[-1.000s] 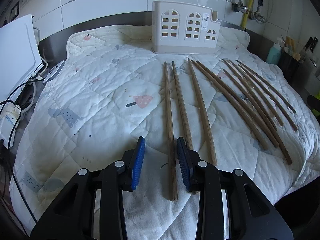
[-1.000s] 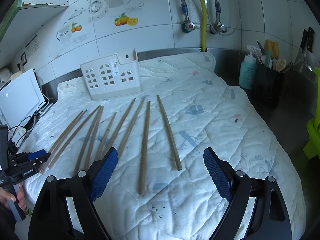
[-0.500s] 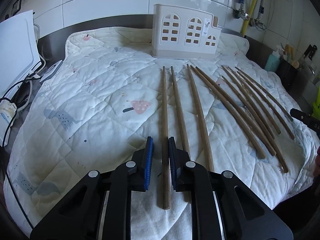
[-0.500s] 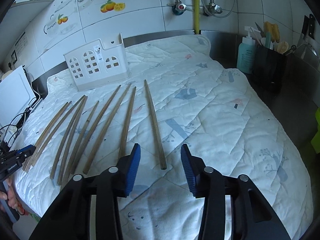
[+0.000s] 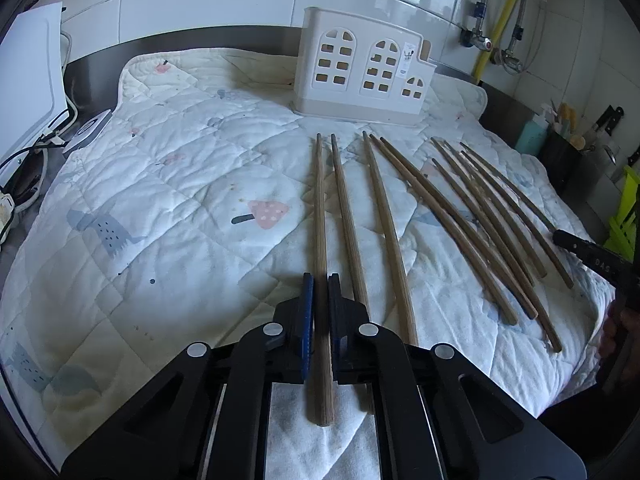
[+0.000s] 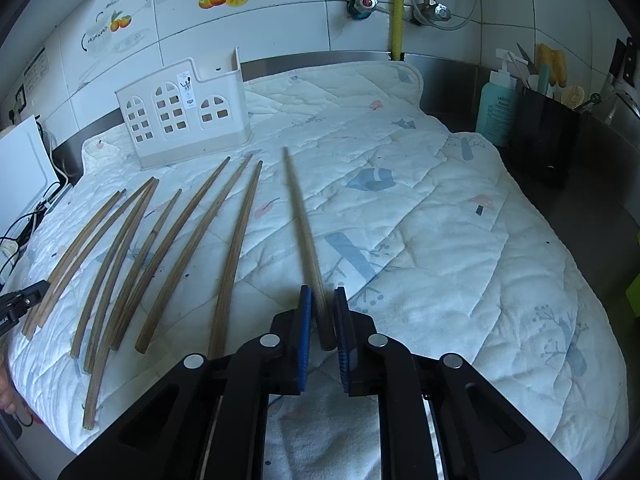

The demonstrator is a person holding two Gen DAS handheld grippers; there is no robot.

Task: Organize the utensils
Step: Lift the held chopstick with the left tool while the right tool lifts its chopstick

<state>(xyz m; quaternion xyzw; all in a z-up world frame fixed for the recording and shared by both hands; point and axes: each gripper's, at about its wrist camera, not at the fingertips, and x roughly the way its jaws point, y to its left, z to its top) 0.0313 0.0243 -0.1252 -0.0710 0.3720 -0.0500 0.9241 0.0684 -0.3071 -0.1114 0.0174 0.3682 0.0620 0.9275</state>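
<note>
Quilted mat (image 5: 180, 208) under chopsticks (image 5: 384, 216), caddy (image 5: 362, 76).

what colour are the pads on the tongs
Blue pads on black tongs, clearest in the right wrist view.

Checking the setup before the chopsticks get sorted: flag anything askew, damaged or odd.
Nothing broken. The quilt under the chopsticks shows brownish stains, notably just before the white holder.

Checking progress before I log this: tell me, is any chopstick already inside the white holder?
Cannot tell: the white holder shows nothing through its windows or above its rim, but its inside is hidden in both views.
</note>
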